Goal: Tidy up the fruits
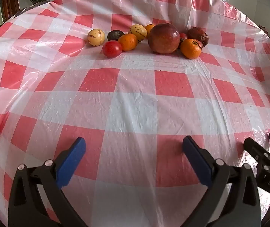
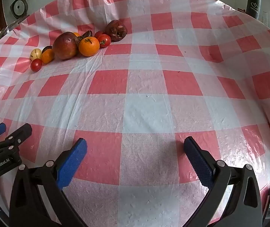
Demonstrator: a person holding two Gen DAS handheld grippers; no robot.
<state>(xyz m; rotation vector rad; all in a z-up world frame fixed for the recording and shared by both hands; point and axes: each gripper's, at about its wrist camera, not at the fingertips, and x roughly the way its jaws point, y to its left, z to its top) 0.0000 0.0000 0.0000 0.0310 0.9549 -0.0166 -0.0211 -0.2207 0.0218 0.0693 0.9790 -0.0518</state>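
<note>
Fruit cluster (image 1: pixel 150 37): a loose row set on the far part of the bench, well apart from both sets of jaws; nothing is yet sorted or separated.
Long axis of cluster: laid crosswise to the left view, running left to right; in the right view it slants from lower left to upper right.
Large red fruit (image 1: pixel 163 38): the biggest piece, placed near the middle of the row; round, smooth, likely to roll if nudged.
Oranges: one (image 1: pixel 191 48) just right of the large red fruit at the near edge, one (image 1: pixel 128 41) left of it, a third half hidden behind.
Tomato (image 1: pixel 112 48): the nearest piece at the left end, touching the left orange.
Pale yellow fruits: one (image 1: pixel 96 37) at the far left end, one (image 1: pixel 137 31) behind the left orange.
Dark fruits: a small dark round one (image 1: pixel 115 35) behind the tomato; a wrinkled dark red one (image 1: pixel 198 34) at the right end.
Bench (image 1: pixel 135 109): covered with a red and white checked plastic cloth, bare between fruit and jaws.
Left gripper (image 1: pixel 134 144): jaws released, spread wide, nothing between them; the cluster is found straight ahead and centred.
Right gripper (image 2: pixel 135 145): jaws released, spread wide, nothing held; the cluster is found ahead and well to the left.
Nearer hand, judged: the left is lined up on the row; the right is better placed only for the wrinkled fruit at the right end.
Coming move, judged: a forward reach is called for, with the front pieces taken first.
</note>
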